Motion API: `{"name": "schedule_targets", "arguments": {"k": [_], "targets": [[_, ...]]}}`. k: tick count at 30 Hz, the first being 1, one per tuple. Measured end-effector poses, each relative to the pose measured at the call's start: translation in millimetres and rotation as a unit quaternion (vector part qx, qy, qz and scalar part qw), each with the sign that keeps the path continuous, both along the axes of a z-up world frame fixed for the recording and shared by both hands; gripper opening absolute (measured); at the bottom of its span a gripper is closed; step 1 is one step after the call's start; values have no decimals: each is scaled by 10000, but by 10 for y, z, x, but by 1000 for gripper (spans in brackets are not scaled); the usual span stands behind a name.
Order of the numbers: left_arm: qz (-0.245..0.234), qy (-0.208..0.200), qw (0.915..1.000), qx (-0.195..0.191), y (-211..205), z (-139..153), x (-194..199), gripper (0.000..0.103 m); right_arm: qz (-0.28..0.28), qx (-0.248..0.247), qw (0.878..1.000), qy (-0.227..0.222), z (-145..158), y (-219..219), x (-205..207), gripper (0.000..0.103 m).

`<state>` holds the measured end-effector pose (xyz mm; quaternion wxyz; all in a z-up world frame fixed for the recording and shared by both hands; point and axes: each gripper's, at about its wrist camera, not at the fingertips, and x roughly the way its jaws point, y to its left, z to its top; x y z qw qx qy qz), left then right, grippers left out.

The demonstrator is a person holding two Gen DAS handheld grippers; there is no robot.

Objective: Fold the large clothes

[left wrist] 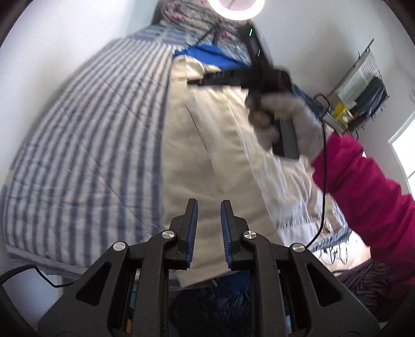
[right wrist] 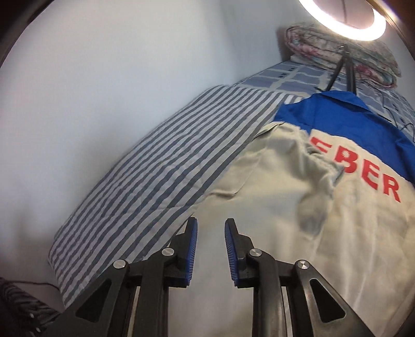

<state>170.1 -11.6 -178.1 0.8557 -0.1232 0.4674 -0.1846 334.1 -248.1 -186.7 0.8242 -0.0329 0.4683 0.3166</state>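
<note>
The jacket (right wrist: pixel 298 207), beige with a blue yoke and red letters across the back, lies spread on the bed and serves as the landmark here. To its left the striped sheet (right wrist: pixel 155 176) covers the bed (left wrist: pixel 77 155) as far as the white wall (right wrist: pixel 90 90); the jacket's left edge rests on those stripes. A sleeve is folded over the jacket's back, its cuff lying near the red letters.

Beyond the jacket's collar, a checked cover (right wrist: pixel 298 75) runs to a rolled floral quilt (right wrist: pixel 337 51) against the wall. A tripod (right wrist: pixel 345 70) stands on that cover just past the collar, with a ring light (right wrist: pixel 345 23) above it, and thin cables trail from there towards the blue shoulder.

The left gripper (left wrist: pixel 208 228) hovers over the jacket's near hem, its jaws parted by a moderate gap with nothing between them. The right gripper (right wrist: pixel 211 246) hangs over the jacket's lower left part, close to the border with the stripes, jaws likewise apart and empty; in the left wrist view it appears blurred above the jacket's upper half, held by a gloved hand (left wrist: pixel 290 121) with a magenta sleeve (left wrist: pixel 363 186). Its black cable (left wrist: pixel 323 181) dangles across the jacket's right side.

Right of the jacket, a fringed cloth (left wrist: pixel 334 243) lies on the bed, and farther off a rack (left wrist: pixel 360 85) stands by the wall.
</note>
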Motion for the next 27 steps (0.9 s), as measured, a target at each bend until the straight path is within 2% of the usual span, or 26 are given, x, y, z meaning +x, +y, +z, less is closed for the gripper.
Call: {"name": "schedule_targets", "arguments": {"k": [4, 6, 9, 14, 17, 23, 27], "targets": [[258, -217, 9994, 64, 203, 133, -21, 16, -89, -447, 9987, 238, -388, 162, -50, 19], [334, -298, 9990, 96, 276, 181, -34, 16, -154, -496, 9986, 75, -357, 189, -143, 19], [387, -421, 9983, 105, 296, 257, -67, 16, -215, -227, 9992, 264, -204, 94, -272, 20], [511, -530, 9973, 45, 383, 317, -112, 16, 149, 207, 9996, 150, 203, -127, -1029, 20], [537, -552, 9970, -29, 399, 338, -136, 16, 359, 305, 9985, 262, 279, -231, -1517, 20], [468, -393, 9981, 20, 395, 311, -229, 16, 906, 228, 9943, 509, 133, -146, -2410, 20], [525, -243, 9983, 8, 376, 257, -213, 16, 1206, -2, 9909, 597, -85, 21, -2780, 20]]}}
